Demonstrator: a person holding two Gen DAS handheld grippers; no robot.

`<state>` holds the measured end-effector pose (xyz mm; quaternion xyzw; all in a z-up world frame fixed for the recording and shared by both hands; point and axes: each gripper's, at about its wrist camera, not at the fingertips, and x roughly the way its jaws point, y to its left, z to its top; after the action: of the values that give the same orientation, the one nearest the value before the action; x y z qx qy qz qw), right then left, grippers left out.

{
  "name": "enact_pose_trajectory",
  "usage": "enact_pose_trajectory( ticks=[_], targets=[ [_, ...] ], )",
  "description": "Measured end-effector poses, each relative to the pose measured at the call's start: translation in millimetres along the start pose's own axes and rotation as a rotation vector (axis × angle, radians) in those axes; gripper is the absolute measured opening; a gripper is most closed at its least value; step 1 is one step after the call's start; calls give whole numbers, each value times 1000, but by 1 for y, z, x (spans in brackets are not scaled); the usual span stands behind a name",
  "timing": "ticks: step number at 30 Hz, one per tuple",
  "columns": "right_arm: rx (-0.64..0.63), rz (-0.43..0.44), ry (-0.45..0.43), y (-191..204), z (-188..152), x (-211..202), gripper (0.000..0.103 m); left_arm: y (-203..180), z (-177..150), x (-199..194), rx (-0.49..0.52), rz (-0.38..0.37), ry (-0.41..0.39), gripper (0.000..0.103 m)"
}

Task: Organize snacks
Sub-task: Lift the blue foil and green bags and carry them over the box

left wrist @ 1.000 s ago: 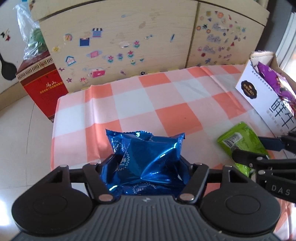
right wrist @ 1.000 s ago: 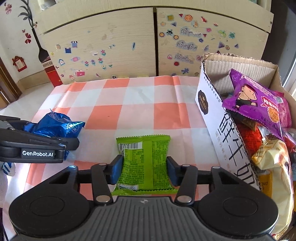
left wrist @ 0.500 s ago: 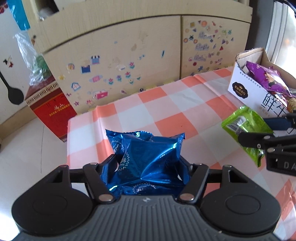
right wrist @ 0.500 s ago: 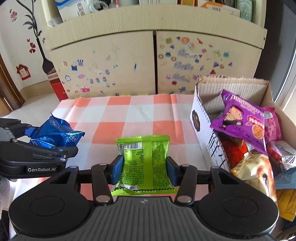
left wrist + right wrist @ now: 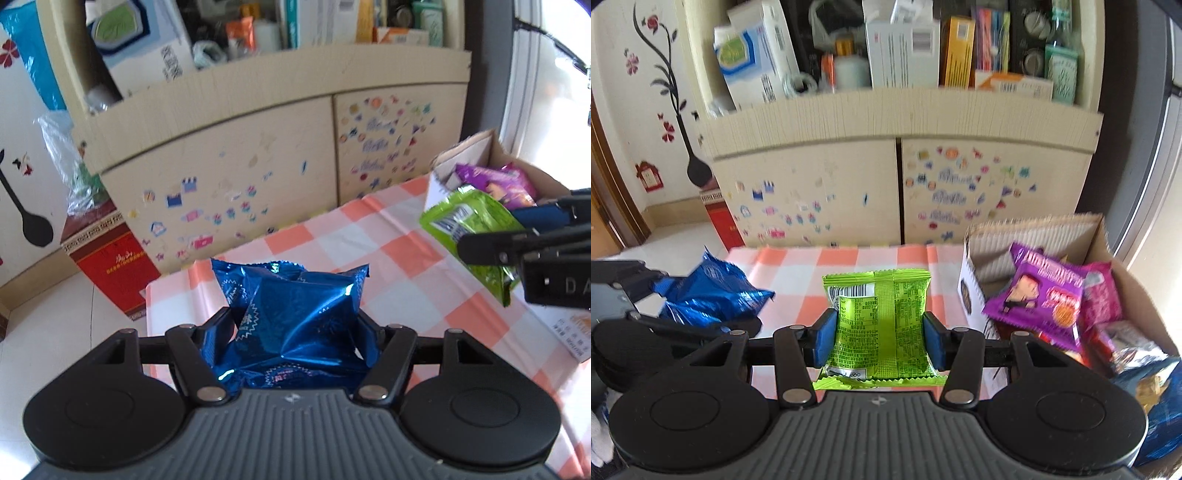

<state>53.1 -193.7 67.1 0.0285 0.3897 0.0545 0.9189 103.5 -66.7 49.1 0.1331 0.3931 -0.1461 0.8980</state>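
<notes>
My left gripper (image 5: 295, 328) is shut on a crinkled blue foil snack bag (image 5: 295, 314) and holds it above the checked table. The bag also shows in the right wrist view (image 5: 709, 295) at the left. My right gripper (image 5: 879, 332) is shut on a green snack packet (image 5: 881, 321), held above the table left of the cardboard box (image 5: 971, 291). The packet shows in the left wrist view (image 5: 469, 229) at the right, close to the box (image 5: 476, 147). A purple snack bag (image 5: 1041, 295) lies on top of the snacks in the box.
The orange and white checked tablecloth (image 5: 798, 273) covers the table below both grippers. A stickered cabinet (image 5: 897, 184) stands behind it with cluttered shelves above. A red box (image 5: 110, 266) sits on the floor at the left.
Both grippers have risen from the table with their packets. The green packet has moved up toward the box's open top. More of the cabinet shelves show now.
</notes>
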Motion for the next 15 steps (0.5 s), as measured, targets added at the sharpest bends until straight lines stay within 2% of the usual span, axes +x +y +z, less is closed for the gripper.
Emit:
enact_pose_trajectory(
  ticks=[6, 15],
  targets=[
    [8, -3, -52, -10, 10, -24, 56, -12, 11, -14, 14, -15, -56, 68],
    [71, -48, -116, -45, 25, -54, 56, -33, 26, -22, -4, -49, -96, 68]
  ],
)
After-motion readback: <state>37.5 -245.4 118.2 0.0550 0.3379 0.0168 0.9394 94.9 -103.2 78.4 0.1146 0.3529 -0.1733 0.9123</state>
